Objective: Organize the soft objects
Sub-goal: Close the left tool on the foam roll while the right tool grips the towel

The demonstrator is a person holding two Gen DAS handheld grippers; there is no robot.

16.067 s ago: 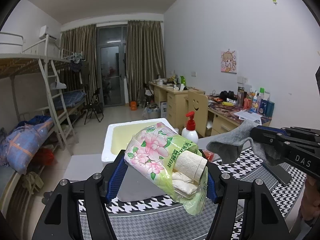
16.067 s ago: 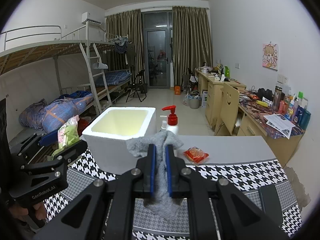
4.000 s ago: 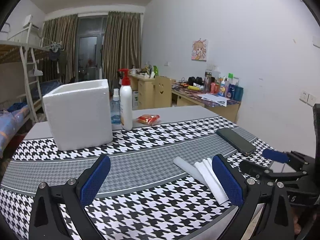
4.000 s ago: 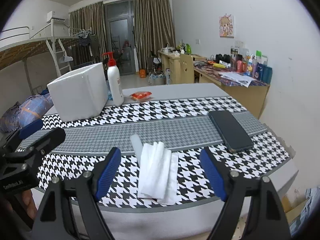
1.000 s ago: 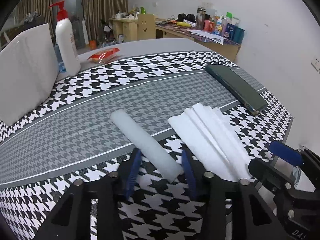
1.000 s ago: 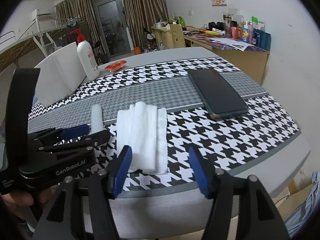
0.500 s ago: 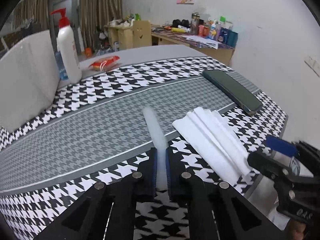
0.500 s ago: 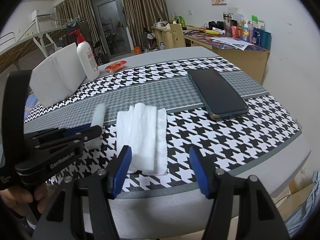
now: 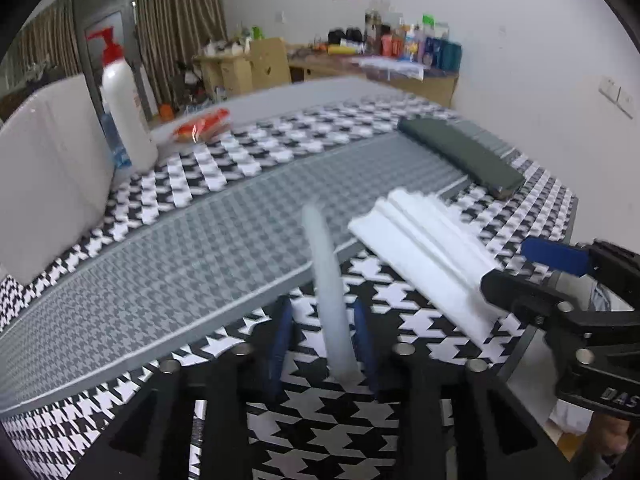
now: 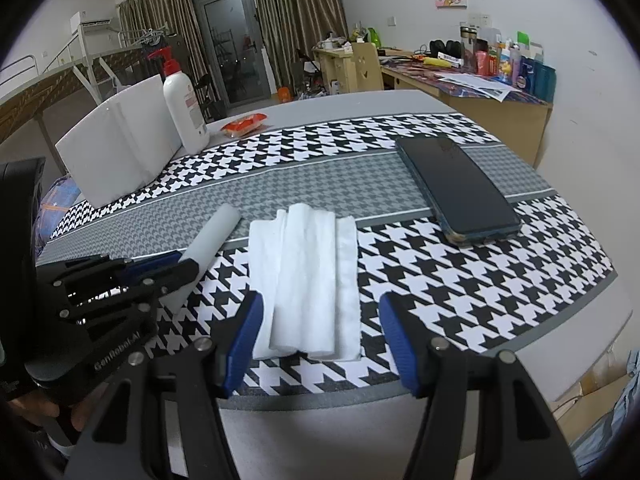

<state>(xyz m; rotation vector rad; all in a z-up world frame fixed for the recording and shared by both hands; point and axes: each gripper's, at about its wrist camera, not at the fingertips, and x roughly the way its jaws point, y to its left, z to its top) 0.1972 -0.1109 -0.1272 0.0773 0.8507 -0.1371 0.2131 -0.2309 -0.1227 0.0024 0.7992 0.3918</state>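
The left gripper (image 9: 323, 336) has its blue pads set slightly apart on either side of a pale foam tube (image 9: 326, 280), contact unclear through blur. The right gripper (image 10: 320, 330) stands wide apart around the near end of the folded white cloth (image 10: 306, 276), right of the tube on the houndstooth tablecloth (image 10: 460, 292). A phone (image 10: 456, 184) lies farther right.
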